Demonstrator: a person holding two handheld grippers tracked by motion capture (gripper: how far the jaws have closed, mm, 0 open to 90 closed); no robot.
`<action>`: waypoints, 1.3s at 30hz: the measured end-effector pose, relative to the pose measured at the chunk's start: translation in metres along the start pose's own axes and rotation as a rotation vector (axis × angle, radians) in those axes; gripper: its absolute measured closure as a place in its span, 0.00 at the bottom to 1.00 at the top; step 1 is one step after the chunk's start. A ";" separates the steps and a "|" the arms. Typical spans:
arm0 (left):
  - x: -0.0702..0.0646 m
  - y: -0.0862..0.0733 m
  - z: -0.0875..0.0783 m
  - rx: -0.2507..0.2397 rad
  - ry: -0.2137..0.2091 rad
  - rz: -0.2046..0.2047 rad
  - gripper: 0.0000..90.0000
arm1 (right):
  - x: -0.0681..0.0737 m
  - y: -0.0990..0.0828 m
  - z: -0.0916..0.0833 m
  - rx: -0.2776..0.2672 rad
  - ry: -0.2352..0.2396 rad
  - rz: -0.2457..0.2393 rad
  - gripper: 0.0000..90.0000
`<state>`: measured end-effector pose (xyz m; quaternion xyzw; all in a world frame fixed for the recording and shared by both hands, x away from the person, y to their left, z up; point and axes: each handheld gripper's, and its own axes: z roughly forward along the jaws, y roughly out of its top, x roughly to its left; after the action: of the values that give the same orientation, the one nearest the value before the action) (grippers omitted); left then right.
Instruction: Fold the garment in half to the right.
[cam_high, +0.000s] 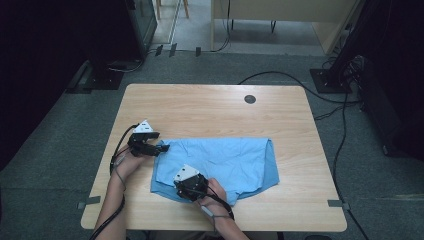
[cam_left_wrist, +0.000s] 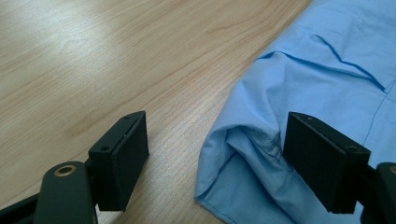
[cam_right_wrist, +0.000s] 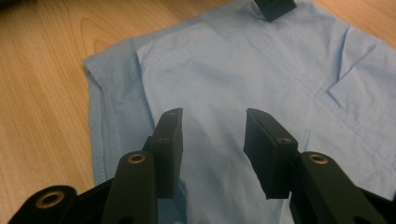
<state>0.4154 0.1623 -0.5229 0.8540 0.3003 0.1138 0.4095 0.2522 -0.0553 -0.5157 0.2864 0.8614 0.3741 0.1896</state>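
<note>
while the blue shirt (cam_high: 220, 162) lies lengthwise across the desk (cam_high: 210, 105), its left corner sits between the left hand-held gripper (cam_left_wrist: 215, 158)'s wide-open jaws, the right hand-held gripper (cam_right_wrist: 212, 149) half open, empty, over its near edge.

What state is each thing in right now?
Shirt: folded, flat on table, left corner bunched.
Left gripper: open, straddling the bunched corner, not clamped.
Right gripper: open, over the shirt, nothing held.
Table: bare wood around the shirt.
</note>
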 end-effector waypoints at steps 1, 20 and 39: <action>0.000 0.000 0.000 0.000 0.003 0.001 0.25 | 0.000 0.000 0.000 0.000 0.000 0.000 0.64; -0.001 0.000 0.000 0.000 0.008 -0.004 0.25 | 0.017 0.005 0.005 -0.055 0.014 -0.018 0.57; -0.001 0.000 0.000 -0.002 0.007 -0.013 0.24 | 0.028 0.010 0.010 -0.076 0.049 -0.031 0.58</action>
<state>0.4145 0.1618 -0.5230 0.8513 0.3070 0.1142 0.4099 0.2392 -0.0269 -0.5178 0.2564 0.8552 0.4106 0.1852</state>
